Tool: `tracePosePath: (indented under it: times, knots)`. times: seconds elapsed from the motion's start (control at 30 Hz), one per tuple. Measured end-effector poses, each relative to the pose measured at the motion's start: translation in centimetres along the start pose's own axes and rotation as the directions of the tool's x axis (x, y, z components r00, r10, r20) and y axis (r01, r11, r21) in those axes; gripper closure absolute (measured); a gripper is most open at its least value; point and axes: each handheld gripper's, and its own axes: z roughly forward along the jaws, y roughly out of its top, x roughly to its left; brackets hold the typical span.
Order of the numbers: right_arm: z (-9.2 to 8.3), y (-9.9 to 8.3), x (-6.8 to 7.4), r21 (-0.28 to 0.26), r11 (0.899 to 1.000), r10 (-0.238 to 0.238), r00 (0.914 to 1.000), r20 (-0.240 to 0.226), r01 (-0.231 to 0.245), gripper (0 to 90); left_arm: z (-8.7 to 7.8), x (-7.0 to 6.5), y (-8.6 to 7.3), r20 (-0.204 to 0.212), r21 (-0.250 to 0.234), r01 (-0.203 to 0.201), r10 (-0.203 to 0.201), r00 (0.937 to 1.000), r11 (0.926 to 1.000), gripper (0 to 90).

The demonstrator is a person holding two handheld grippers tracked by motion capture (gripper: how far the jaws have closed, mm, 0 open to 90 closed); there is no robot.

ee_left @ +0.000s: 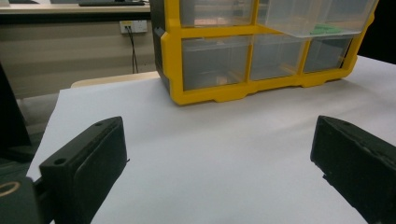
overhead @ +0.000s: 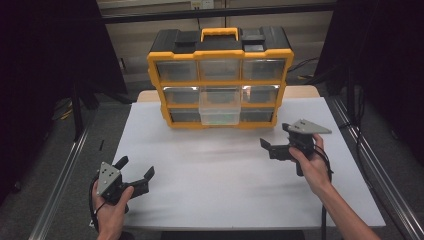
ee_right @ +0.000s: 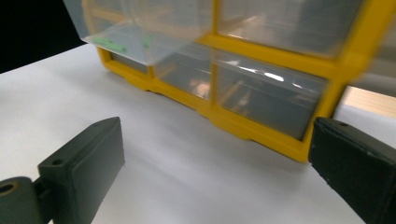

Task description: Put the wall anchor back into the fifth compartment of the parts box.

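A yellow and black organiser cabinet with clear drawers stands at the back of the white table. Its middle drawer is pulled out toward me. In the left gripper view this drawer holds green pieces; the right gripper view shows the drawer and a green piece too. My left gripper rests at the front left, open, nothing between its jaws. My right gripper hovers right of the cabinet's front, open and empty, facing the cabinet's lower row.
Metal rails run along both sides of the table. Dark curtains hang to the left and right. A wooden surface shows behind the cabinet. The white sheet spreads wide between the two grippers.
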Motion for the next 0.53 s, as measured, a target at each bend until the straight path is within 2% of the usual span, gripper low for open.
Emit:
tracePosePath:
  times: [0.07,0.1,0.13,0.17,0.23,0.37,0.4,0.47,0.53]
  knots:
    - [-1.2,-1.2,-0.3,-0.036,0.999,0.01,0.9994,0.033,-0.008,3.5,-0.1,-0.1,0.0,-0.01,0.01,-0.002,0.002,0.9999,0.9999,3.7]
    - [-1.8,-1.7,-0.5,-0.049,0.999,0.017,0.999,0.041,-0.015,3.5,-0.1,-0.2,0.0,0.009,0.005,0.011,-0.011,0.9999,0.9999,3.7]
    - [-2.5,-2.3,-0.6,-0.069,0.997,0.027,0.9976,0.064,-0.023,3.4,-0.2,-0.2,0.0,-0.01,0.007,0.008,-0.008,0.9999,0.9999,3.7]
    - [-3.0,-2.7,-0.6,-0.076,0.997,0.033,0.9965,0.077,-0.027,3.4,-0.2,-0.2,0.0,-0.002,-0.002,0.012,-0.012,0.9999,0.9999,3.7]
    - [-4.3,-4.0,-0.4,-0.094,0.996,0.016,0.9925,0.121,-0.005,2.9,-0.2,-0.3,0.0,-0.005,0.001,0.016,-0.016,0.9999,0.9999,3.7]
    - [-6.2,-5.9,-0.2,-0.089,0.996,0.027,0.9892,0.144,-0.014,2.0,-0.3,-0.4,0.0,-0.005,-0.006,0.02,-0.02,0.9998,0.9998,3.7]
    - [-6.8,-6.5,-0.3,-0.095,0.995,0.045,0.9868,0.156,-0.03,1.9,-0.2,-0.4,0.0,-0.001,-0.004,0.018,-0.018,0.9998,0.9998,3.7]
    - [-7.2,-6.8,-0.3,-0.1,0.994,0.059,0.9868,0.151,-0.044,1.8,-0.1,-0.4,0.0,-0.001,-0.002,0.024,-0.024,0.9997,0.9997,3.7]
    - [-7.5,-6.8,-0.2,-0.108,0.994,0.041,0.9871,0.155,-0.024,1.6,0.0,-0.5,0.0,0.006,-0.001,0.027,-0.027,0.9996,0.9996,3.7]
